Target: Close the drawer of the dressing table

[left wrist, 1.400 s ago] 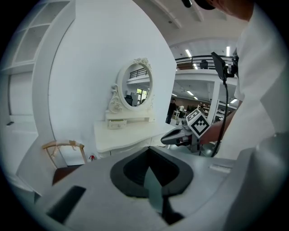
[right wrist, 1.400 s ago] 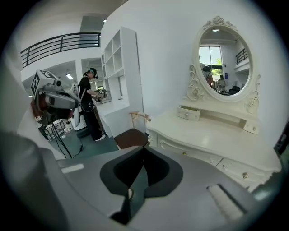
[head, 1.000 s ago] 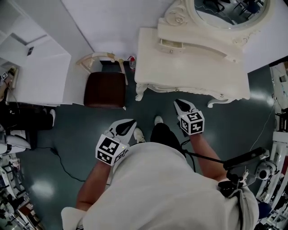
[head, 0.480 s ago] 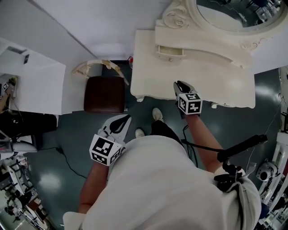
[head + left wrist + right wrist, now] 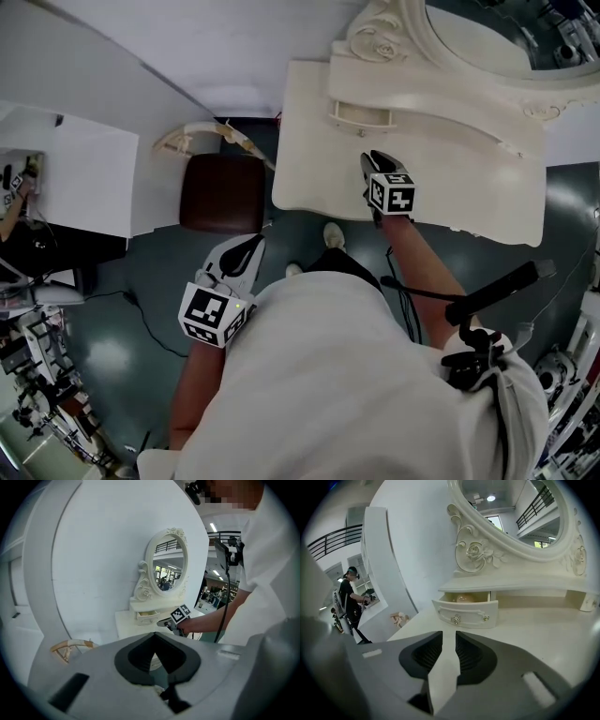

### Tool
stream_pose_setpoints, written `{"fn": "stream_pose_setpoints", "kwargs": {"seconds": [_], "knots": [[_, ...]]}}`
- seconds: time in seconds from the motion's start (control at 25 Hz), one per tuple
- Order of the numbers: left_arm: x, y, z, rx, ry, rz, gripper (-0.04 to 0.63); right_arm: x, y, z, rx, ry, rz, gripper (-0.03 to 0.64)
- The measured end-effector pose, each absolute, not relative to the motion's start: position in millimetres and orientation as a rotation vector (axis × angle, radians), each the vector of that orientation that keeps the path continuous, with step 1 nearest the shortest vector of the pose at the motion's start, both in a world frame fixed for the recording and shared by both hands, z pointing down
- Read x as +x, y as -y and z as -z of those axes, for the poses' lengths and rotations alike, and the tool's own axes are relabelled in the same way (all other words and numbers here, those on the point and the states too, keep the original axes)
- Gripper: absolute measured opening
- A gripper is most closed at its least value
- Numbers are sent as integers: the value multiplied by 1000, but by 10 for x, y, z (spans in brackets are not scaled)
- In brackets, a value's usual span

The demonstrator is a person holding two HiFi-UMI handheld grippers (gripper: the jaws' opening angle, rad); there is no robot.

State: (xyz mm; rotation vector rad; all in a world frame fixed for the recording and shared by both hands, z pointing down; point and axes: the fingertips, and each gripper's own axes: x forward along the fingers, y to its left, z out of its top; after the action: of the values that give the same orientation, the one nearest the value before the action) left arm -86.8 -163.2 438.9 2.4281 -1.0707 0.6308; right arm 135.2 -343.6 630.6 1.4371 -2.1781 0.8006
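The cream dressing table [image 5: 309, 159] with its oval mirror [image 5: 497, 37] fills the upper right of the head view. Its small drawer [image 5: 361, 114] stands pulled out below the mirror. The right gripper view shows the drawer front [image 5: 465, 613] with two knobs and a tan round thing [image 5: 463, 598] inside. My right gripper [image 5: 372, 161] hovers over the tabletop just short of the drawer, open; its jaws have just been opening and hold nothing. My left gripper [image 5: 251, 246] hangs over the floor left of the table, shut and empty.
A chair with a dark brown seat [image 5: 223, 192] stands left of the dressing table. A white desk [image 5: 75, 178] lies at the far left. A person [image 5: 349, 597] stands in the background. Cables and equipment lie on the grey floor [image 5: 103, 356].
My right gripper has moved from over the floor in front of the table onto the tabletop, toward the drawer. The left gripper drifted slightly left. The dressing table looks nearer.
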Motion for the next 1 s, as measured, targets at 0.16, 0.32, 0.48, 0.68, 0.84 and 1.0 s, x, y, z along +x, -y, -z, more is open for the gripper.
{"fn": "stream_pose_setpoints", "kwargs": {"seconds": [0.16, 0.32, 0.48, 0.68, 0.84, 1.0], "knots": [[-886, 1715, -4381, 2395, 1111, -633, 3, 1337, 3615, -6417, 1430, 2174, -833, 97], [-884, 1793, -4421, 2366, 1144, -638, 3, 1300, 3786, -6533, 1417, 2177, -869, 112], [-890, 1845, -4439, 2341, 1170, -646, 3, 1283, 3920, -6595, 1425, 2176, -901, 123], [-904, 1895, -4437, 2318, 1192, -645, 3, 1250, 4019, -6613, 1433, 2175, -917, 115], [-900, 1945, -4448, 2304, 1199, -649, 3, 1242, 4056, -6618, 1436, 2174, -924, 98], [-873, 1998, -4439, 2302, 1198, -652, 3, 1251, 4095, -6600, 1434, 2176, -927, 96]]}}
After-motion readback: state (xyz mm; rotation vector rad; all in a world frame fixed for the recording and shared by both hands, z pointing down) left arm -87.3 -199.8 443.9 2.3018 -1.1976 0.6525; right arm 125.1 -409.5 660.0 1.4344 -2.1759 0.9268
